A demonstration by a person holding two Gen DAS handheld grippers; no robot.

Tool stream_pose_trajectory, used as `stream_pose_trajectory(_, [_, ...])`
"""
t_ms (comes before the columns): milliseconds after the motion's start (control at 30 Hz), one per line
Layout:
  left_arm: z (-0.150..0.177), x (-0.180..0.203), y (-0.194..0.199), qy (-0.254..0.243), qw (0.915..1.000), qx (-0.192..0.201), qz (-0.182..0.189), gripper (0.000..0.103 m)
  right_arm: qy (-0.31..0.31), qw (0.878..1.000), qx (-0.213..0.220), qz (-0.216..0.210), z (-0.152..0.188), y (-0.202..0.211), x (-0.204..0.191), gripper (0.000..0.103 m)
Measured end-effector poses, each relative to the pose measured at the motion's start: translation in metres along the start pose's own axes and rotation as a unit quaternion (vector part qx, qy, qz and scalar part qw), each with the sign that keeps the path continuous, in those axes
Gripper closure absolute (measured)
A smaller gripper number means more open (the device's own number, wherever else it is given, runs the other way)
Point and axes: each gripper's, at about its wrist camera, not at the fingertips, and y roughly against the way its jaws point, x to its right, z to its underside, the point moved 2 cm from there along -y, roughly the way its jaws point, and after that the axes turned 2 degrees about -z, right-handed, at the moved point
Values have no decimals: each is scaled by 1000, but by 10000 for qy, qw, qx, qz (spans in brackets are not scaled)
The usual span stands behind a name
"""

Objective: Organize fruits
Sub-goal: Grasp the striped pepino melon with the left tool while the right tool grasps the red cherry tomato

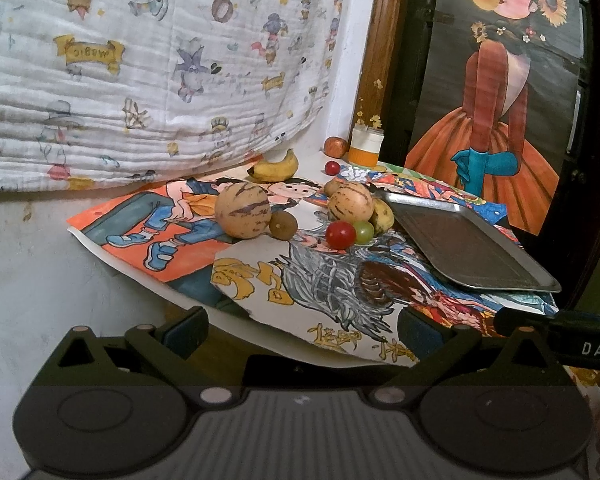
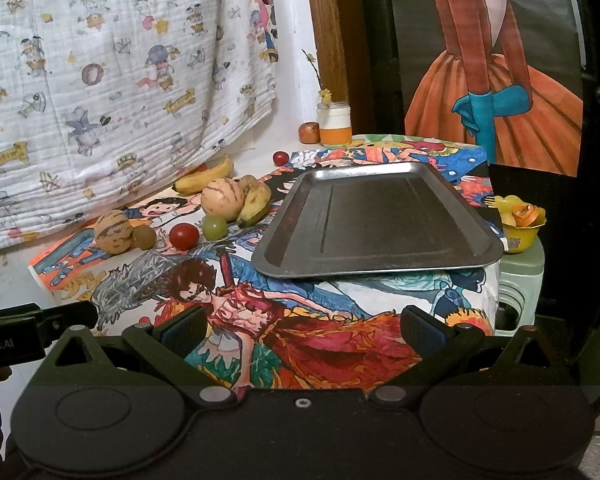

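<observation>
Fruit lies scattered on a table covered with bright drawings. Two striped melons [image 1: 243,210] [image 1: 350,201], a kiwi [image 1: 283,225], a red tomato [image 1: 340,234], a green grape [image 1: 364,231], two bananas [image 1: 275,168] [image 1: 382,215], a far cherry tomato [image 1: 332,167] and an apple [image 1: 335,146] show in the left wrist view. An empty metal tray [image 2: 376,216] sits to their right. My left gripper [image 1: 304,330] is open, short of the table edge. My right gripper [image 2: 302,326] is open too, over the table's near edge, before the tray.
An orange-and-white jar [image 2: 335,125] stands at the back by the wall. A printed cloth [image 1: 140,68] hangs behind the table. A yellow bowl [image 2: 521,220] rests on a green stool [image 2: 518,280] to the right. A painted poster [image 2: 500,80] leans at the back right.
</observation>
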Motion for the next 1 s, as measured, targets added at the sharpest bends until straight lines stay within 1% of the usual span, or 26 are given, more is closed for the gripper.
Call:
stream_pose_trajectory(67, [2, -1, -10, -1, 10000, -2, -12, 0, 31, 10000, -5, 9, 0, -6, 0, 1])
stream_pose_trajectory(167, [-3, -4, -9, 12, 10000, -5, -46, 0, 137, 9999, -19, -20, -4, -8, -4, 1])
stream_pose_trajectory(233, [-7, -7, -8, 44, 10000, 27, -70, 0, 316, 9995, 11, -90, -12, -6, -8, 1])
stream_pose_trajectory(367, [-18, -15, -10, 80, 9997, 109, -187, 0, 581, 9970, -128, -500, -27, -14, -15, 1])
stream_pose_trajectory(533, [-31, -27, -21, 102, 9995, 62, -287, 0, 967, 9920, -301, -755, -46, -25, -22, 0])
stream_pose_trajectory(667, [-44, -40, -35, 243, 9992, 23, -302, 0, 1412, 9835, -423, -1045, -62, -37, -34, 0])
stream_pose_trajectory(767, [-54, -49, -46, 322, 9991, -2, -261, 0, 1832, 9731, -499, -1308, -73, -49, -48, 1])
stream_pose_trajectory(867, [-62, -56, -58, 404, 9990, -20, -197, 0, 2049, 9675, -483, -1399, -79, -60, -59, 1])
stream_pose_trajectory(1000, [-72, -63, -75, 523, 9986, -49, -98, 0, 2512, 9533, -545, -1586, -83, -82, -76, 1])
